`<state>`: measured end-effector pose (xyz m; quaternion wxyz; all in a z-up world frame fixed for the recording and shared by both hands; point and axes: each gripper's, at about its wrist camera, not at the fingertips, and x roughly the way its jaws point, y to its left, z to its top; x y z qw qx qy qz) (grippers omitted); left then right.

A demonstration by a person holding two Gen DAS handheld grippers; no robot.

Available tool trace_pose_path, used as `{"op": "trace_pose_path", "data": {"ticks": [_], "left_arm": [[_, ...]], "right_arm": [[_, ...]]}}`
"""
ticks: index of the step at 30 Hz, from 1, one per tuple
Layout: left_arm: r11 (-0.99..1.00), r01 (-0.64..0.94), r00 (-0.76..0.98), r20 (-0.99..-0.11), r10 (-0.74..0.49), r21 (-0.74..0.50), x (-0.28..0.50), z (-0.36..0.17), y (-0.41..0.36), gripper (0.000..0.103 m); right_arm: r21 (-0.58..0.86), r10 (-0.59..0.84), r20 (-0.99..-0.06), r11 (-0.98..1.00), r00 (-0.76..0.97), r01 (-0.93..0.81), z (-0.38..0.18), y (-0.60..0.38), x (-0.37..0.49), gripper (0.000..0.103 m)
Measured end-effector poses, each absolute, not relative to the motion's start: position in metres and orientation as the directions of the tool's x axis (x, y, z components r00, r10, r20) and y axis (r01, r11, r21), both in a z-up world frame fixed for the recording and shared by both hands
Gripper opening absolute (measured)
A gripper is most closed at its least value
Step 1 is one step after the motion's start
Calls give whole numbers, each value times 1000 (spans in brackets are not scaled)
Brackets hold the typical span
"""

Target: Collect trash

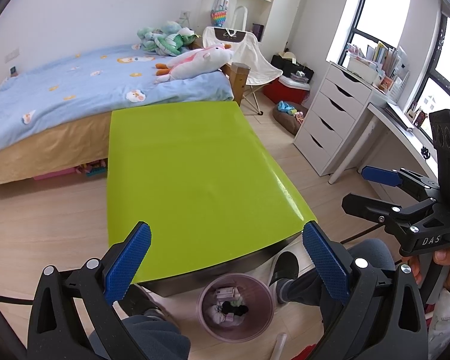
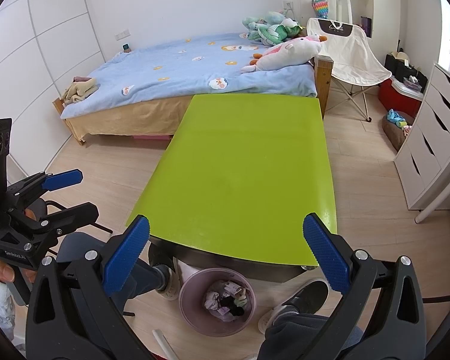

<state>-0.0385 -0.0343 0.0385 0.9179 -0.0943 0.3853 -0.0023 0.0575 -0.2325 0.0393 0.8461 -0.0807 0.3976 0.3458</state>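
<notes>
A pink translucent trash bin (image 1: 235,307) stands on the floor under the near edge of the lime-green table (image 1: 192,174); it holds crumpled paper, a small carton and dark scraps. It also shows in the right wrist view (image 2: 217,301). My left gripper (image 1: 225,258) is open and empty, held above the table's near edge. My right gripper (image 2: 225,255) is open and empty too, over the same edge. Each gripper shows in the other's view: the right one (image 1: 366,189) and the left one (image 2: 78,192). The green tabletop (image 2: 243,174) is bare.
A bed with a blue duvet (image 2: 195,69) and plush toys stands behind the table. A white folding chair (image 2: 351,54) is at the back right, with a white drawer unit (image 1: 330,120) and desk along the right wall. The person's legs and shoes (image 2: 300,303) flank the bin.
</notes>
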Motion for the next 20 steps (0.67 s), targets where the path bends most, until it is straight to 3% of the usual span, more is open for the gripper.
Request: {"op": "trace_pose_path", "data": {"ticks": [20], "left_arm": [[984,-68,693,-717,-71,-163,-38,46,-39,97]], "right_arm": [[137,522,-724,749,450,-648,45,-231,57,100]]}}
